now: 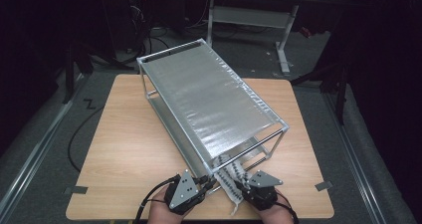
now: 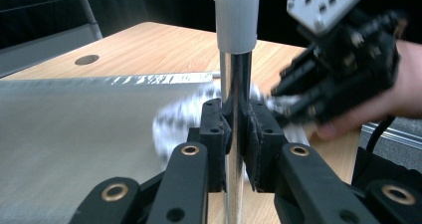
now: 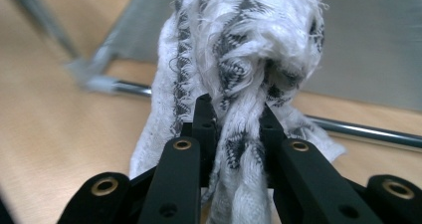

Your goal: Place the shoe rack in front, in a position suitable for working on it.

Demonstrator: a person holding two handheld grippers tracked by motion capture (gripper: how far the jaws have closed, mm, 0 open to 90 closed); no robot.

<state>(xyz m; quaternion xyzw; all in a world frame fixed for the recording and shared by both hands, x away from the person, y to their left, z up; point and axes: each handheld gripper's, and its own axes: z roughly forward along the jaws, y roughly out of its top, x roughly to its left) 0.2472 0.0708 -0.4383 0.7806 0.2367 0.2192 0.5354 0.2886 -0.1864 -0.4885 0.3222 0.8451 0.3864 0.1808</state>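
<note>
left gripper (image 2: 234,129) clamped tight on the shiny corner post (image 2: 235,84) of the silver rack (image 1: 209,99), near the front edge of the wooden table (image 1: 124,139). right gripper (image 3: 238,122) squeezed shut on a bunched white and black cloth (image 3: 244,50), held just beside that same corner. cloth hanging down to the table by the rack's low bar (image 3: 358,129).

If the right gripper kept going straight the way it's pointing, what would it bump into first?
Probably the rack's low metal bar. The right gripper is shut on the patterned cloth, and the bar crosses just behind it, ahead of the silver shelf. Depth is hard to judge.
</note>
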